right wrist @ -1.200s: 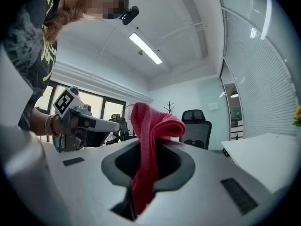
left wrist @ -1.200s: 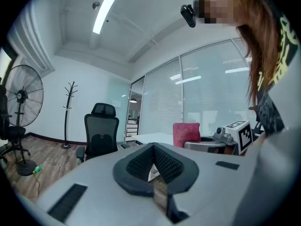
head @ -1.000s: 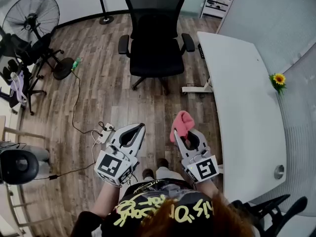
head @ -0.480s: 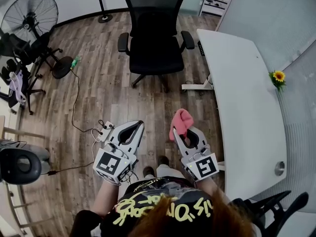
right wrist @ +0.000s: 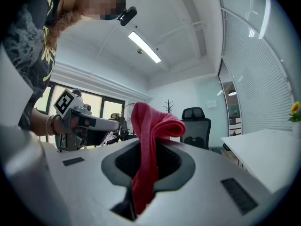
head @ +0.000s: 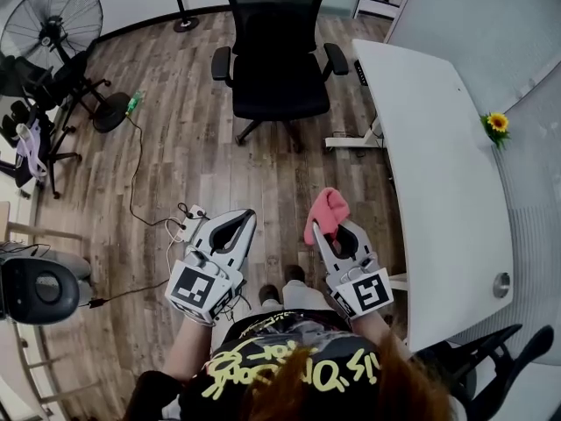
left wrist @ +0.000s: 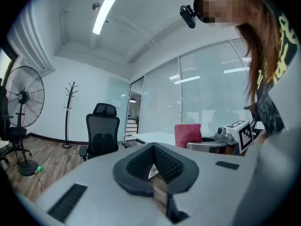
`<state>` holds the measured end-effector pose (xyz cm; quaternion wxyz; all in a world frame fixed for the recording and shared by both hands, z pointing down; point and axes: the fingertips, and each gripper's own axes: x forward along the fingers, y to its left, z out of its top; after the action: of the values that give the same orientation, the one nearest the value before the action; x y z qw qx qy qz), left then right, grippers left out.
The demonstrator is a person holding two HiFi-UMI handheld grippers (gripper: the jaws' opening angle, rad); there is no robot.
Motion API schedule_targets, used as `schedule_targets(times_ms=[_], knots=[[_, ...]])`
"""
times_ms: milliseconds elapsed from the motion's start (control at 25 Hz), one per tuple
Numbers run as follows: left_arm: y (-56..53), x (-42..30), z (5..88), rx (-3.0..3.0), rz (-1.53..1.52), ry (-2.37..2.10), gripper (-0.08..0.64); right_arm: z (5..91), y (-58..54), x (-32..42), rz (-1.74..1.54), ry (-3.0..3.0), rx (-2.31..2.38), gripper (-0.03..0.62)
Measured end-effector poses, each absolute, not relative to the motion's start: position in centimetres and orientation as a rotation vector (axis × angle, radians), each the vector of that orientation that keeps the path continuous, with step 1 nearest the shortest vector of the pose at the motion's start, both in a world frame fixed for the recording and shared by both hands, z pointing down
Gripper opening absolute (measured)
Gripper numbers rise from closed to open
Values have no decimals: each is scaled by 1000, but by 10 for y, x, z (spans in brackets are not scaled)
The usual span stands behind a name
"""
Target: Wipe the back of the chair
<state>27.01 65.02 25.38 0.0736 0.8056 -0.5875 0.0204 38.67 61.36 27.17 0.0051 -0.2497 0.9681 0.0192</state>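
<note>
**Chair and grippers, seen from beside the person.** The chair (head: 273, 60) is a black office chair with a mesh back, a padded seat, two armrests and, in the left gripper view, a headrest. It stands on the wood-plank floor (head: 175, 165) just left of the white desk (head: 438, 174). Its seat is turned toward the person, and it stands well apart from both grippers.

The right gripper (head: 333, 228) has its jaws closed on a pink cloth (head: 326, 210). The cloth stands up in a folded hump above the fingertips. The left gripper (head: 248, 217) has its jaws together with nothing between them, and is held level with the right one, near it but not touching.

**Hidden or cut off.**
- The head view's upper edge crops the top of the chair back.
- The rear face of the back points away from every camera.
- The seat covers most of the wheeled base.
- In the right gripper view the cloth (right wrist: 148, 140) runs down between the pads, and its lower end cannot be seen.
- In the same view the cloth masks part of the chair (right wrist: 196, 124).
- The person's feet show only as tips below the grippers.
</note>
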Motion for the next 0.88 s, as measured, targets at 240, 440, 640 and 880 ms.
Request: schedule_targets(times_ms=[240,440,640,880], knots=[[670,270,267,2434,96,-1742,-6,289,627,390,10,3017,-833,61],[686,255,267,2395,99,-1799,-7,283,643,379,25,3025,-777,61],[685,253,265,2403,81,-1796,-6,281,642,378,27,3012,-791,61],[685,255,259,2426,96,-1779,-6,282,642,379,12,3012,-797,61]])
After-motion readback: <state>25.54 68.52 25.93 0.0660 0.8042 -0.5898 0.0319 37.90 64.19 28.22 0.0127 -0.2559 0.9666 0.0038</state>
